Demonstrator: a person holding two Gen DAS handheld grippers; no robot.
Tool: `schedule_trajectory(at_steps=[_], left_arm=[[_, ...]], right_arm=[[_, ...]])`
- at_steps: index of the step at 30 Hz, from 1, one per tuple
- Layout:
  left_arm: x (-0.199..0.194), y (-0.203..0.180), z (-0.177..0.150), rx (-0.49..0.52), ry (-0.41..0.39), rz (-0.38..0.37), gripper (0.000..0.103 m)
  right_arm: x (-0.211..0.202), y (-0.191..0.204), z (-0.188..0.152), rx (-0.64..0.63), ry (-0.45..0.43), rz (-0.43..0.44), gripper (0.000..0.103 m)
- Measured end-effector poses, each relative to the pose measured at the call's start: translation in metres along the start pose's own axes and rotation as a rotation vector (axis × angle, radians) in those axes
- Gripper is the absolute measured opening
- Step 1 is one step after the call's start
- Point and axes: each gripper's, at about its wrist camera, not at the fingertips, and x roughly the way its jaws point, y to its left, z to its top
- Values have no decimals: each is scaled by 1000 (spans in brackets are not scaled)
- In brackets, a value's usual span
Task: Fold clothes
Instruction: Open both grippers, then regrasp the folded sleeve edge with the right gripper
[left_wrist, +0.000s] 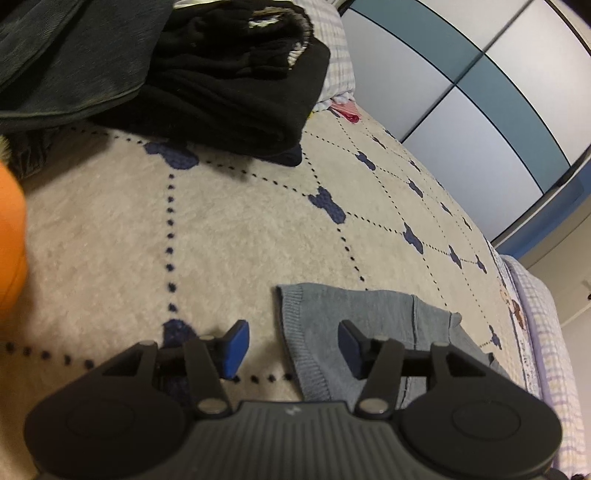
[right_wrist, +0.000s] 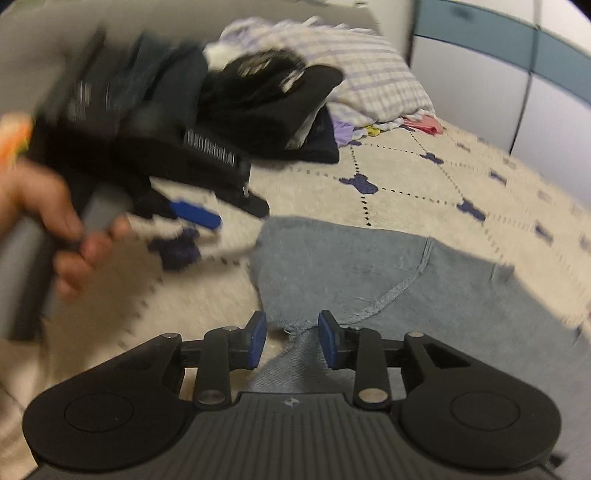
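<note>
Two grippers over one garment, on a cream blanket (left_wrist: 110, 240) with dotted navy lines.

Far left, right wrist view: the person's hand (right_wrist: 55, 221) holds the left gripper (right_wrist: 207, 218), blurred. One blue pad shows; from this view alone the gap cannot be read.

Behind, toward the back of the bed: a stack of dark clothes (left_wrist: 229, 81), roughly folded and piled, with a grey-green piece (left_wrist: 66, 55) beside it. A checked pillow (right_wrist: 369, 81) lies further right.

Centre: the blue knit garment (right_wrist: 351, 266) lies flat on the blanket, apparently already doubled over, a seam curving across its top layer. In the left wrist view its ribbed hem (left_wrist: 295, 332) runs between the fingertips of the left gripper (left_wrist: 293, 349); jaws stand apart, nothing pinched.

The right gripper (right_wrist: 291, 339) hovers at the garment's near edge; jaws apart by a modest gap, cloth below them, pads not pressing on it.

Right: wardrobe panels (left_wrist: 480, 110) beyond the bed edge.

Judgement: mid-task. A first fold looks done and both tongs appear free of the cloth. Remaining, likely: a further fold, then onto the pile.
</note>
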Motion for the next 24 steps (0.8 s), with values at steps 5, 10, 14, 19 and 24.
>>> schedule_trajectory(at_steps=[5,10,14,19,24], left_arm=[[-3,-1,1,-7,15,-35,58],[-8,1,3,-34,19,-64,60],[-13,4,4,-61,18,-78,61],[-15,10,7,-74,21,-78,62],[-9,19,9,-103,37,-70,62]], right_arm=[[13,26,4,-213,94,-139,33],[29,45,-7,-420,143,-264,34],[37,56,-10,-510,109,-312,34],[40,63,-3,-559,34,-339,34],[29,58,9,-458,-34,-290,19]])
